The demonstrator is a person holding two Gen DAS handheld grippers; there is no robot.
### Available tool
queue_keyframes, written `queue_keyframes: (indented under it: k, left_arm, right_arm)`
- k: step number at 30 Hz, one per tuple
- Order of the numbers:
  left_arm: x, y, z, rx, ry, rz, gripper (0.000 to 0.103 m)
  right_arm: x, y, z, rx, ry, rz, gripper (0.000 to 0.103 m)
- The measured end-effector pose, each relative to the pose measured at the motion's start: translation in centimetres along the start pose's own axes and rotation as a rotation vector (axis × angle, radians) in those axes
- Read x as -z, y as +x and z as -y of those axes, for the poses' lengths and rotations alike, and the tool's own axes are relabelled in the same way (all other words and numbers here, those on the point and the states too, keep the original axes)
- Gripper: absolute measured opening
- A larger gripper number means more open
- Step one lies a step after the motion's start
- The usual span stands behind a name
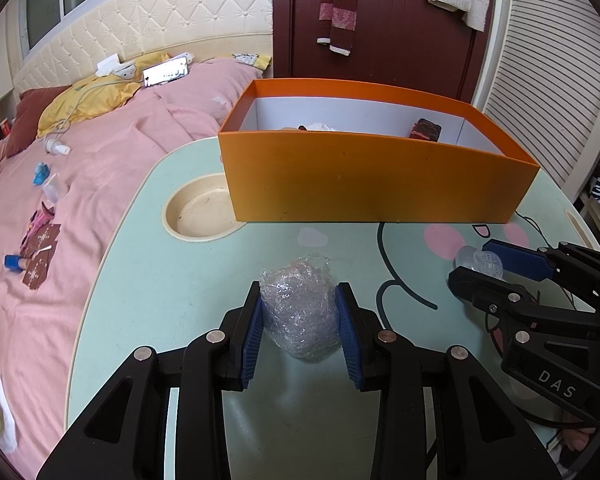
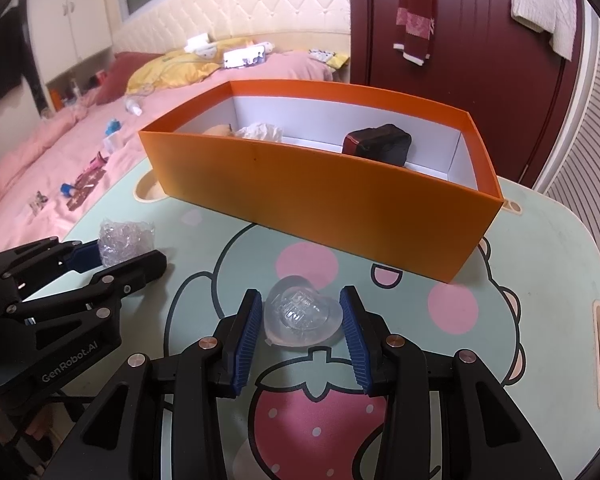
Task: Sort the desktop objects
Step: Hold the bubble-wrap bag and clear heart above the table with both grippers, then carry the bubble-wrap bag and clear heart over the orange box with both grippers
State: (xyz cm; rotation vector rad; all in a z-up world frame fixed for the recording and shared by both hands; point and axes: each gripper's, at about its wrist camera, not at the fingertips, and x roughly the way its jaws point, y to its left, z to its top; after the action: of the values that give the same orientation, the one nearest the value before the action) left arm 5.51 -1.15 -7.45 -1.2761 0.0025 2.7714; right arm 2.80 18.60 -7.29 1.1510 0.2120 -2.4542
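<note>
A crumpled wad of clear plastic wrap lies on the mint cartoon table, between the blue pads of my left gripper, which touch both its sides. It also shows in the right wrist view. My right gripper has its pads against a clear heart-shaped case, also seen in the left wrist view. The orange box stands behind both; it holds a dark pouch, crumpled white paper and a beige item.
A round cup recess is sunk in the table left of the box. A pink bed with small items lies left. A dark red door and a slatted wall stand behind.
</note>
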Motion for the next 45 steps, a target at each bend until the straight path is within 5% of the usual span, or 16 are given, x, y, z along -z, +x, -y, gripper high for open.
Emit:
queue_keyframes:
  k: [18, 31, 45]
  left_arm:
    - [-1.1, -2.3, -0.4, 0.050, -0.011, 0.055, 0.036]
    - [-9.3, -4.7, -0.9, 0.087, 0.012, 0.197, 0.036]
    - [-13.0, 2.0, -0.6, 0.141, 0.012, 0.083, 0.036]
  right_arm:
    - [-0.1, -1.5, 1.2, -0.101, 0.062, 0.067, 0.037]
    - [-5.4, -4.2, 2.2, -0.076, 0.058, 0.222, 0.037]
    - [-8.4, -0.7, 4.5, -0.052, 0.111, 0.183, 0.037]
